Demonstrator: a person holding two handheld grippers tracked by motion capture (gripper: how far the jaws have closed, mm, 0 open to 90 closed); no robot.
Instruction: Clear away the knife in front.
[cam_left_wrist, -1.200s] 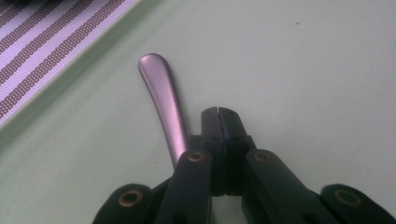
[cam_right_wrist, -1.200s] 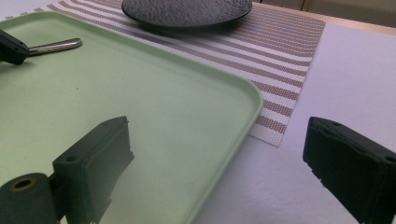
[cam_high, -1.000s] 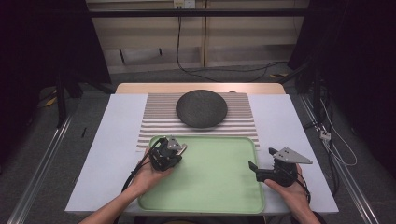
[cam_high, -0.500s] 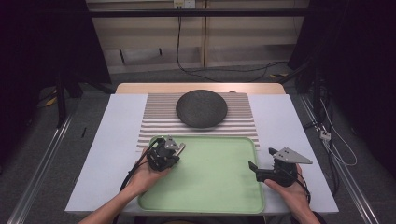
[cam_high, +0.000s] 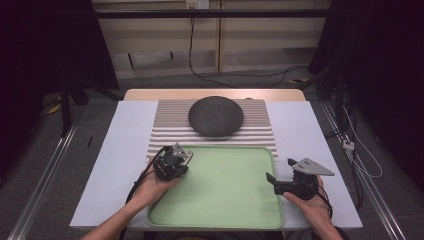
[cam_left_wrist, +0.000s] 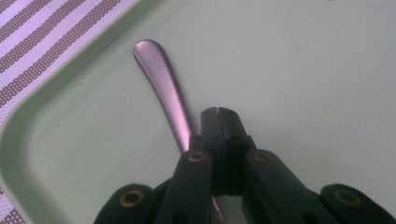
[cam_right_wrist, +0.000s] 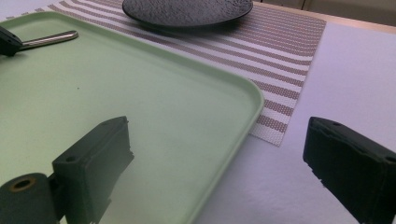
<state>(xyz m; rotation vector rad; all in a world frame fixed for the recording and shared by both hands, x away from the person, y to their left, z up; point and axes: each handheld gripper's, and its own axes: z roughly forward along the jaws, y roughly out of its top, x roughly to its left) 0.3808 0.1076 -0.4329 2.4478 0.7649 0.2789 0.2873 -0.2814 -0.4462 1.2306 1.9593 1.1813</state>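
Left gripper (cam_high: 186, 159), at the green tray's (cam_high: 225, 220) far-left corner, has its jaws pressed together on a metal utensil handle (cam_left_wrist: 161, 81); the handle's rounded end points toward the tray rim (cam_left_wrist: 14, 140), and the utensil's other end is hidden. Right gripper (cam_high: 270, 179), jaws spread wide, straddles the tray's right edge. A dark plate (cam_high: 216, 116) rests on the striped placemat (cam_high: 165, 132) beyond the tray. No legible writing or brand marks are visible.

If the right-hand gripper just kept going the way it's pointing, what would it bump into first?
Probably nothing at once: the right gripper, open, points left across the pale green tray. Farther on lies the left gripper with its metal utensil handle; depth is unclear.
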